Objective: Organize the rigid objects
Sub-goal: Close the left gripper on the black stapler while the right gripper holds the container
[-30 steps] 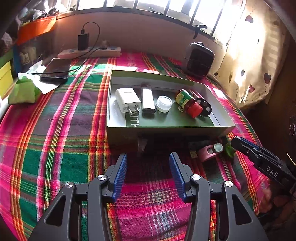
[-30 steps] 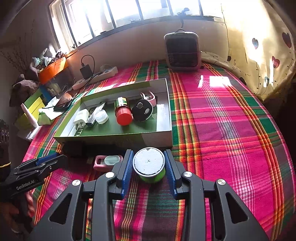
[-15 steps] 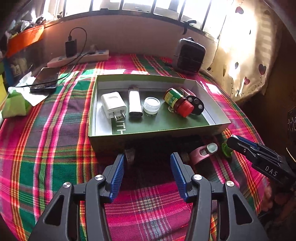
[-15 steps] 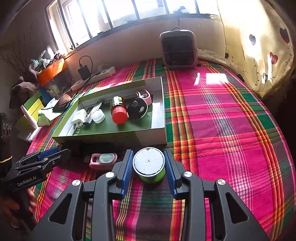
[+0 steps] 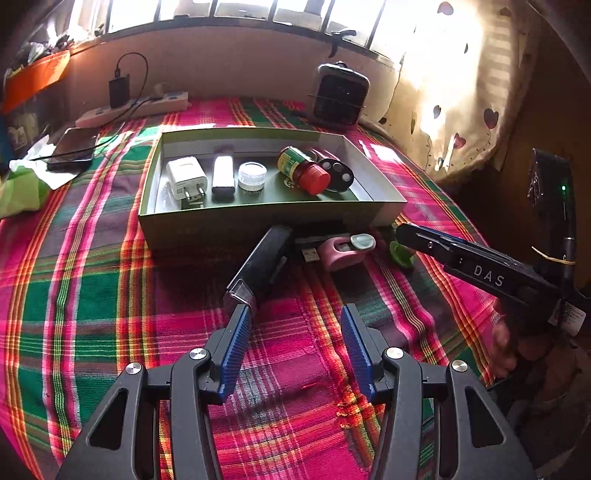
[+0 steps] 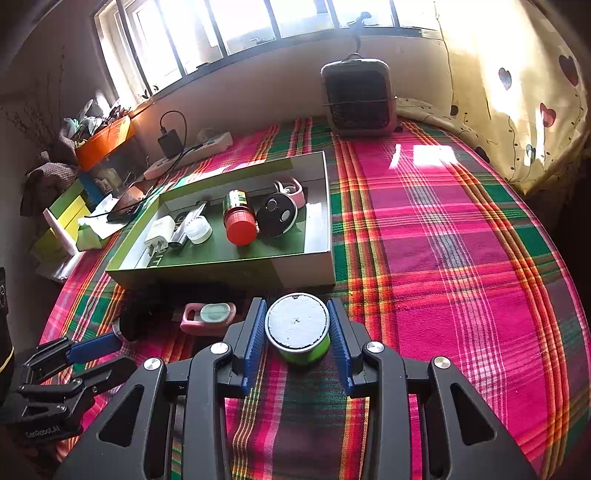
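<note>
Daylight is entering through the windows (image 6: 258, 22) along the top, blowing out there and on the curtain (image 5: 450, 92) at upper right. Frame corners are darkening and curving from fisheye distortion; centres are staying sharp.

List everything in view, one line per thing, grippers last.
box: 1, green, centre of cloth.
charger plug: 1, white, box left end.
lighter: 1, white, beside plug.
small jar: 1, white, box middle.
bottle: 1, red cap, lying in box.
round black case: 1, box right.
black bar: 1, in front of box.
pink device: 1, in front of box.
green cup: 1, white top, between right fingers.
fan: 1, dark, by wall.
left gripper: open, empty.
right gripper: closed on cup.
</note>
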A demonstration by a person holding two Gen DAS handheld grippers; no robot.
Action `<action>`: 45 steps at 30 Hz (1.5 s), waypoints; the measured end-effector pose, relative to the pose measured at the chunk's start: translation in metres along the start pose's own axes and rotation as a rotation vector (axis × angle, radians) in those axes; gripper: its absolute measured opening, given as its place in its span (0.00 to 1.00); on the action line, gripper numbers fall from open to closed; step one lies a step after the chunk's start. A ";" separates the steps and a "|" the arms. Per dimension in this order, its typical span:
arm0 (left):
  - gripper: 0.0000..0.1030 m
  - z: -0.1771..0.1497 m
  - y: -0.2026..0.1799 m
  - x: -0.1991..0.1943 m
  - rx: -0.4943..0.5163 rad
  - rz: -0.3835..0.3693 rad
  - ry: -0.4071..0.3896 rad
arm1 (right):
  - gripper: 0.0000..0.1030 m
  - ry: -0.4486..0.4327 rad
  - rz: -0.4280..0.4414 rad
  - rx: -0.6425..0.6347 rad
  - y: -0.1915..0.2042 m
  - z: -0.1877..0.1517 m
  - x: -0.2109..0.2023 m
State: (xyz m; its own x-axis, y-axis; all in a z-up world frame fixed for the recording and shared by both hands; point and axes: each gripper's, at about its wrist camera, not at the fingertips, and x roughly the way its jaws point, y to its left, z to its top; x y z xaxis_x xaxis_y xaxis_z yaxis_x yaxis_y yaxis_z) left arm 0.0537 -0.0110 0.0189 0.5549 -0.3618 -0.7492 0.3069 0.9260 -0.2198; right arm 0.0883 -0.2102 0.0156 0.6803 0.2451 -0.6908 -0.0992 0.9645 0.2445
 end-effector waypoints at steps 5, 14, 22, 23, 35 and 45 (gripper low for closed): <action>0.48 0.001 0.000 -0.007 0.007 0.011 -0.023 | 0.34 0.001 0.004 0.000 0.000 -0.001 0.000; 0.48 0.019 0.011 -0.005 0.026 0.083 -0.048 | 0.34 0.000 0.007 -0.003 0.000 0.000 0.001; 0.48 0.028 0.006 0.018 0.083 0.100 -0.005 | 0.34 0.015 0.011 -0.010 0.000 0.000 0.004; 0.48 0.029 0.005 0.021 0.092 0.100 -0.002 | 0.34 0.017 0.013 -0.010 0.000 0.000 0.005; 0.48 0.030 0.008 0.036 0.102 0.129 0.019 | 0.34 0.033 0.016 0.000 -0.002 0.001 0.008; 0.42 0.032 0.012 0.038 0.090 0.135 0.004 | 0.34 0.037 0.017 0.003 -0.002 0.000 0.009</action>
State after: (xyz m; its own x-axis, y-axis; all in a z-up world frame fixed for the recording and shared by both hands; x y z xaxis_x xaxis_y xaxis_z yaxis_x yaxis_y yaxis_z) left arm 0.1030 -0.0173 0.0078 0.5924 -0.2341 -0.7709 0.2981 0.9526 -0.0602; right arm 0.0948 -0.2098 0.0094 0.6511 0.2654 -0.7111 -0.1087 0.9598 0.2588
